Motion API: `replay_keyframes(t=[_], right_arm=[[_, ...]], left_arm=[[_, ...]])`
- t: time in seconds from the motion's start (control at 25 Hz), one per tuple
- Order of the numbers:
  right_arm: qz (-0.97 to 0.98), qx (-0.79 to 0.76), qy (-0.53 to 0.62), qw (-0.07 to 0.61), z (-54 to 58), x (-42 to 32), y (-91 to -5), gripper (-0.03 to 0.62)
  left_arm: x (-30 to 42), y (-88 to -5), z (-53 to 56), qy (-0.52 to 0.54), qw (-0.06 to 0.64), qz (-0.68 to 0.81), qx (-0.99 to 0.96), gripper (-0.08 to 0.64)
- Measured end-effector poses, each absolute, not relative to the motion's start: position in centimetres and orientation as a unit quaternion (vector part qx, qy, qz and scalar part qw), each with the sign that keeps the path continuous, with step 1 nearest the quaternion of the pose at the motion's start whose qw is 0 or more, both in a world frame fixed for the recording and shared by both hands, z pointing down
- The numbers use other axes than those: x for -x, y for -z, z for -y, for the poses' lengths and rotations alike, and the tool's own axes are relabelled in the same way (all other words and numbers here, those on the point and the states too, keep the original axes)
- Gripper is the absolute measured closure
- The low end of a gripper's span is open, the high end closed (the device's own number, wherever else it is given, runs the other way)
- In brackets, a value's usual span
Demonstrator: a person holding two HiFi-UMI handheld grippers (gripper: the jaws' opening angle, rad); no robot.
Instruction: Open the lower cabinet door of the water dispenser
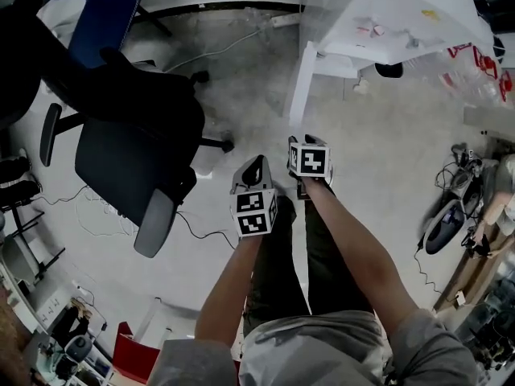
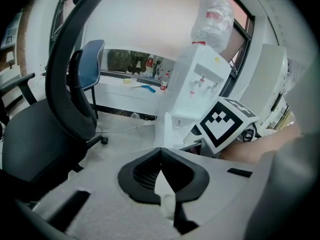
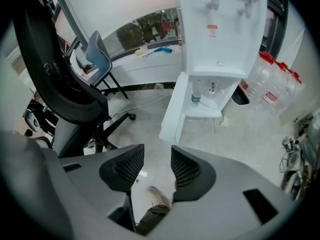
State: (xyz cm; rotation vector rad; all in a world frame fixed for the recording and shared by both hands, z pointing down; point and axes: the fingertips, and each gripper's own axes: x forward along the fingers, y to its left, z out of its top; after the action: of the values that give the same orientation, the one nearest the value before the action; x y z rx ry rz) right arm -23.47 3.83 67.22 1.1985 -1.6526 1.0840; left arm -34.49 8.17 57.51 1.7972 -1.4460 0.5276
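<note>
The white water dispenser stands ahead of me, with a clear bottle on its top. Its lower cabinet door is swung out to the left, and the compartment shows a small bottle on a shelf. In the head view the dispenser is at the upper right, with the door standing open. My left gripper is shut with nothing in it. My right gripper is open and empty. Both grippers hang over the floor, well short of the door.
A black office chair stands close on the left, a blue chair behind it. Spare water bottles line the floor right of the dispenser. Cables lie on the floor. My shoe shows below the right jaws.
</note>
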Motion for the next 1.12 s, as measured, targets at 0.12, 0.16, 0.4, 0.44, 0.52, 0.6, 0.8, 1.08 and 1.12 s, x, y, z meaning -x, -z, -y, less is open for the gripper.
replay_keyframes(t=[0.12, 0.16, 0.4, 0.44, 0.52, 0.6, 0.8, 1.08, 1.12], right_arm=[[0.679, -0.464, -0.413, 0.391, -5.1, 24.0, -65.2, 0.446], [0.687, -0.460, -0.407, 0.388, -5.5, 24.0, -64.7, 0.455], [0.719, -0.451, -0.387, 0.361, -7.6, 23.1, -62.1, 0.530], [0.723, -0.448, -0.384, 0.358, -8.0, 22.8, -61.7, 0.537], [0.732, -0.446, -0.377, 0.351, -8.5, 22.0, -60.8, 0.551], [0.738, -0.445, -0.376, 0.340, -9.2, 21.2, -59.6, 0.561], [0.757, -0.447, -0.364, 0.308, -11.6, 18.8, -55.1, 0.580], [0.788, -0.451, -0.328, 0.259, -14.1, 15.6, -47.3, 0.583], [0.794, -0.452, -0.322, 0.249, -14.4, 15.2, -45.9, 0.583]], left_arm=[[34.0, -56.5, -9.3, -0.207, 0.377, 0.563, -0.706, 0.554], [33.8, -56.3, -9.6, -0.207, 0.376, 0.562, -0.707, 0.554], [32.5, -55.2, -11.1, -0.209, 0.363, 0.561, -0.714, 0.554], [32.1, -54.8, -11.3, -0.209, 0.360, 0.561, -0.716, 0.554], [31.2, -54.1, -11.7, -0.210, 0.352, 0.559, -0.720, 0.554], [30.2, -53.0, -12.2, -0.211, 0.343, 0.558, -0.726, 0.554], [27.8, -49.4, -14.3, -0.207, 0.328, 0.556, -0.735, 0.554], [24.1, -42.5, -16.3, -0.181, 0.292, 0.555, -0.758, 0.554], [23.6, -41.5, -16.7, -0.177, 0.287, 0.555, -0.760, 0.554]])
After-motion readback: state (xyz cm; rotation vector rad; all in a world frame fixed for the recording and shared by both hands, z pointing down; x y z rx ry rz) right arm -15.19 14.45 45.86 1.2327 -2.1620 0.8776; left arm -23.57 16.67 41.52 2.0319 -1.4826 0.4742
